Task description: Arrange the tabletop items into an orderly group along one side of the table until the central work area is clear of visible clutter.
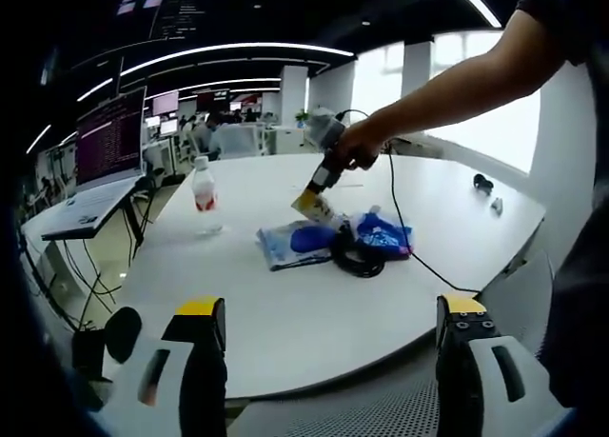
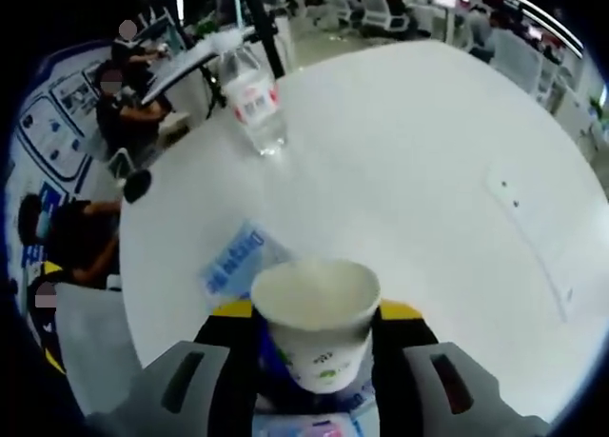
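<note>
right gripper point(image 2: 316, 337) clamps paper cup point(image 2: 317, 325); print unreadable.

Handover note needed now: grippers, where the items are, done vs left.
Right gripper: shut on the paper cup, lifted above the pile.
Left gripper: open, empty, held back off the table edge.
On the white table: water bottle upright and apart from the rest; blue packets, a blue bag and a black cable bunched mid-table.
Done: cup picked up.
Left: set the cup at one side, then move the bottle, packets, bag and cable beside it.
</note>
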The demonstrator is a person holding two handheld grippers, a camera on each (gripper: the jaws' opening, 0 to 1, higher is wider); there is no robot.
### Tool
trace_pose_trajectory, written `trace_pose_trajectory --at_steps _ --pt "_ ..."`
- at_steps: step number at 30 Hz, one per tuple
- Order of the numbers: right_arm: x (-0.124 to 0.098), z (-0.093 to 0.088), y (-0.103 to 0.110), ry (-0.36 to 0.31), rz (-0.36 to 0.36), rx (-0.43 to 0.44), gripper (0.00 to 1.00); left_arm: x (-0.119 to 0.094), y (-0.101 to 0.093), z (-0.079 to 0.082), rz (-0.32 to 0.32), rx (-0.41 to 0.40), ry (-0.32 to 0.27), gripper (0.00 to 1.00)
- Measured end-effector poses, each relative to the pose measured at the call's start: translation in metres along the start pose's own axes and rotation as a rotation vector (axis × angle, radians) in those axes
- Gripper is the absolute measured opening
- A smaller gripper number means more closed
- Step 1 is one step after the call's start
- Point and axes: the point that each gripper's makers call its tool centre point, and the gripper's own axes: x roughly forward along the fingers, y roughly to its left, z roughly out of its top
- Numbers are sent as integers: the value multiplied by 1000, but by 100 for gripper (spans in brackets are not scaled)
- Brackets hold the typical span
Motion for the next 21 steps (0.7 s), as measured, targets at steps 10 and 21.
trace_pose_trajectory --at_steps 10,21 --pt "-8 24 6 -45 10 -51 42 0 0 1 1 -3 -3 91" --pt "-10 60 19 -125 11 -114 40 -1 1 1 3 -18 -12 91"
